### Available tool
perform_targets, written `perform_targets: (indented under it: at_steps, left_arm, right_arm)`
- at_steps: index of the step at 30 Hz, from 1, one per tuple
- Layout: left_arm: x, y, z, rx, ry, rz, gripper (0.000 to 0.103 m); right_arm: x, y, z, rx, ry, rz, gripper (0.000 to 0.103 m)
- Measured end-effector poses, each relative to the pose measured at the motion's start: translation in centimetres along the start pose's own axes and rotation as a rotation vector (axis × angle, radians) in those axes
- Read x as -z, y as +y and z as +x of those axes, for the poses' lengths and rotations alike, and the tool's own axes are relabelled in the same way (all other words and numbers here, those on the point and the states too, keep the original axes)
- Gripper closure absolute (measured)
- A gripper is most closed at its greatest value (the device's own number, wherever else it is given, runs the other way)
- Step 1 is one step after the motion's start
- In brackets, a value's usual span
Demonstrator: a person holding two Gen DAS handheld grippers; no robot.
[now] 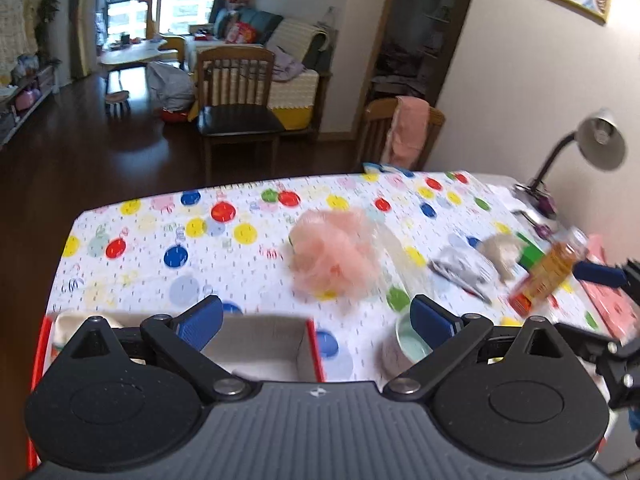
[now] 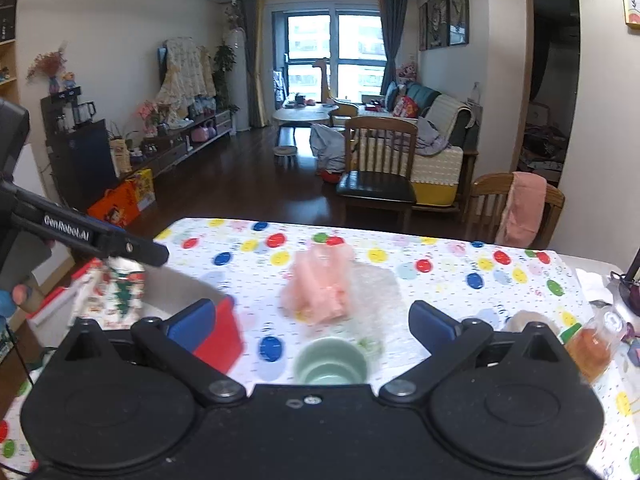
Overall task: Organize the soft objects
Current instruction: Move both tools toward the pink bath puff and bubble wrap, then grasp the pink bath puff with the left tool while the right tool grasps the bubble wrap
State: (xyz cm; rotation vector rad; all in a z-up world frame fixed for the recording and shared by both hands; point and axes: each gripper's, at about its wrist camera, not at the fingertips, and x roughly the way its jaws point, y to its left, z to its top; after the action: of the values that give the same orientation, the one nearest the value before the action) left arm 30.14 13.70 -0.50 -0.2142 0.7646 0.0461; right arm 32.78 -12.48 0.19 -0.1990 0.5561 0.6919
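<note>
A pink mesh bath pouf (image 1: 334, 252) (image 2: 320, 288) lies mid-table on the polka-dot cloth (image 1: 160, 240). To its right sit a grey cloth (image 1: 464, 270) and a beige soft lump (image 1: 502, 250) (image 2: 528, 322). My left gripper (image 1: 316, 316) is open with nothing between its fingers, hovering over the right end of a red-edged cardboard box (image 1: 260, 344) (image 2: 222, 336). A Christmas-print fabric piece (image 2: 120, 292) sits at the box's left end. My right gripper (image 2: 314, 324) is open and holds nothing, short of the pouf and above a pale green cup (image 2: 330, 362) (image 1: 408, 344).
An amber bottle (image 1: 552, 268) (image 2: 596, 344) stands at the right, near a desk lamp (image 1: 600, 140). A clear plastic sheet (image 2: 376, 292) lies beside the pouf. Two wooden chairs (image 2: 380, 168) stand beyond the table's far edge. A pink book (image 1: 608, 300) lies at the right edge.
</note>
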Motion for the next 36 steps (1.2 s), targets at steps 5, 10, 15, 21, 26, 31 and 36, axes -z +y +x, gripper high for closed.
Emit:
perform_targets:
  at_steps: [5,10,15,21,26,31,36]
  left_arm:
    - [-2.6,-2.2,3.8,-0.041,-0.013,0.017,0.002]
    - [-4.9,-4.0,8.2,-0.094,0.007,0.024,0.002]
    - [-6.1,-4.4,12.7,-0.181,0.036,-0.013,0.002]
    - [-6.8,-3.8,17.2,-0.206,0.093,-0.096,0.002]
    - [-7.5,-2.9,19.3,-0.213,0.096,-0.189,0.002]
    - [-7.3,-2.8,22.5,-0.199,0.154,-0.222,0.002]
    - [-6.2,-2.3,24.9,-0.218,0.199,-0.262,0.003]
  right_arm:
    - [0.0,-3.0,3.1,0.012,0.032,0.031,0.001]
    - [0.3,-5.7,6.4,0.011,0.082,0.025,0.003]
    - [0.2,-6.8,10.3,-0.016,0.126,0.005,0.006]
    - [0.0,-7.3,14.7,-0.045,0.170,-0.033,0.010]
    - [-1.7,-9.5,16.7,-0.099,0.160,0.042,0.011]
    - [-1.3,-8.7,19.3,-0.146,0.219,-0.040,0.010]
    - [-0.3,-7.9,22.0,-0.149,0.279,-0.072,0.014]
